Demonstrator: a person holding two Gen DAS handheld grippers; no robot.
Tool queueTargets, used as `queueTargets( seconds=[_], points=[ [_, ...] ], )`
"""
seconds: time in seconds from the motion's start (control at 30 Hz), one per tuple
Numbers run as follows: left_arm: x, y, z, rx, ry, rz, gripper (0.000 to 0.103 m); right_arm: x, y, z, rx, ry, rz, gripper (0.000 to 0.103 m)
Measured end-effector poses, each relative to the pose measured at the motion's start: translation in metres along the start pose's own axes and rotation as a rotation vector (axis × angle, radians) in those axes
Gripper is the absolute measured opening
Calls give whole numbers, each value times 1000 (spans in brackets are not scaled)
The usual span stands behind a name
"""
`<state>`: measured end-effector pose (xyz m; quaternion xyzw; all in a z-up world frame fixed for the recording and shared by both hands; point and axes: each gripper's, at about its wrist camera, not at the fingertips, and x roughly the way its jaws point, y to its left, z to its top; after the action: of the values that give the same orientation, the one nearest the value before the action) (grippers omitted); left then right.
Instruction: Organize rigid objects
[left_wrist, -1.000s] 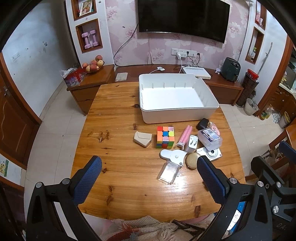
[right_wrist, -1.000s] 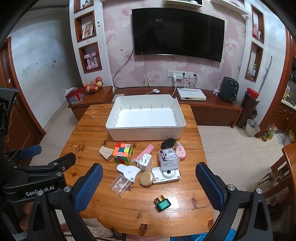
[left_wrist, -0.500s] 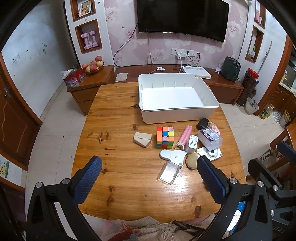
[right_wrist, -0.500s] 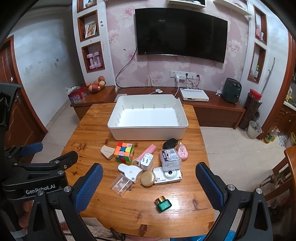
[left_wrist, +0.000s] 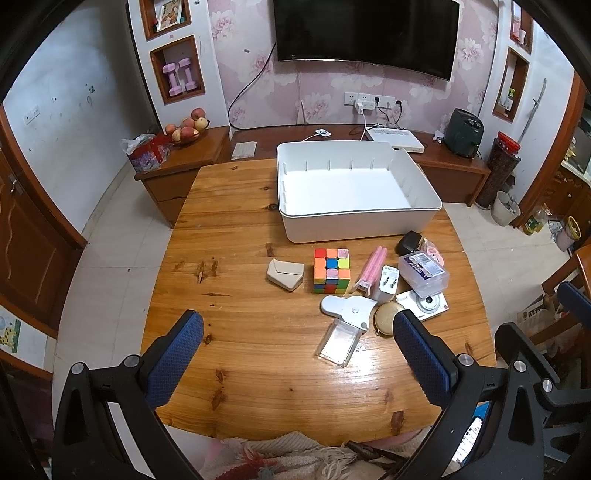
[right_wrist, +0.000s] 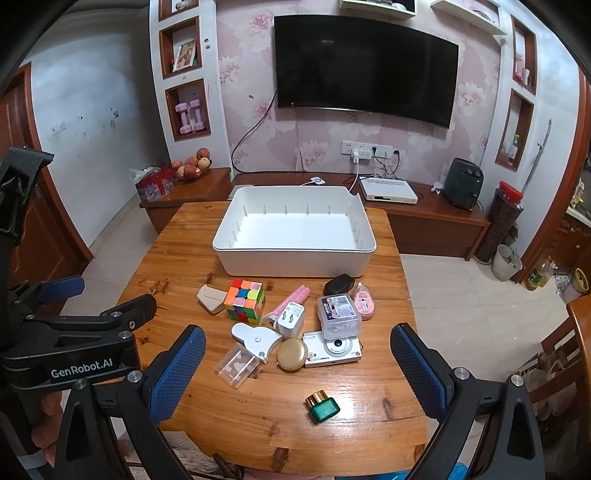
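Bench (right_wrist: 343, 413), wooden, fills the centre of both views. White bin (right_wrist: 295, 236), upper centre, empty. Loose items in one cluster just below it: colour cube (right_wrist: 244, 300), tan wedge-shaped box (right_wrist: 209, 298), pink tube (right_wrist: 290, 301), white plug (right_wrist: 291, 320), clear lidded case (right_wrist: 338, 315) resting on a white camera (right_wrist: 332, 350), round gold compact (right_wrist: 291, 353), clear plastic box (right_wrist: 238, 364). Green bottle (right_wrist: 322, 403) lies apart, lower centre. Left gripper (left_wrist: 297, 356) and right gripper (right_wrist: 297, 367): jaws spread wide, holding nothing, above the near edge. Step judged: the start, nothing binned. Next move likely calls for choosing one item, lowering over it, closing, carrying it to the bin.
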<state>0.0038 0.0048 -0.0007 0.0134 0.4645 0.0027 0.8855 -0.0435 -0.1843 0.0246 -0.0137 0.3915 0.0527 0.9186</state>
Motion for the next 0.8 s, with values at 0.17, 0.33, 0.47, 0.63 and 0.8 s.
queueTargets(
  seconds=[0.17, 0.33, 0.47, 0.63, 0.8],
  points=[
    [10, -9, -4, 21, 5, 17, 102, 4, 2, -3, -5, 12, -1, 101],
    [21, -13, -7, 31, 27, 24, 102, 13, 0, -7, -9, 39, -2, 101],
    [26, -14, -7, 22, 45, 8, 102, 17, -2, -9, -5, 48, -6, 101],
    [28, -14, -8, 21, 46, 5, 102, 20, -5, -12, 2, 55, -5, 101],
    [28, -14, -9, 24, 38, 5, 102, 22, -6, -12, 2, 53, -4, 101]
  ],
)
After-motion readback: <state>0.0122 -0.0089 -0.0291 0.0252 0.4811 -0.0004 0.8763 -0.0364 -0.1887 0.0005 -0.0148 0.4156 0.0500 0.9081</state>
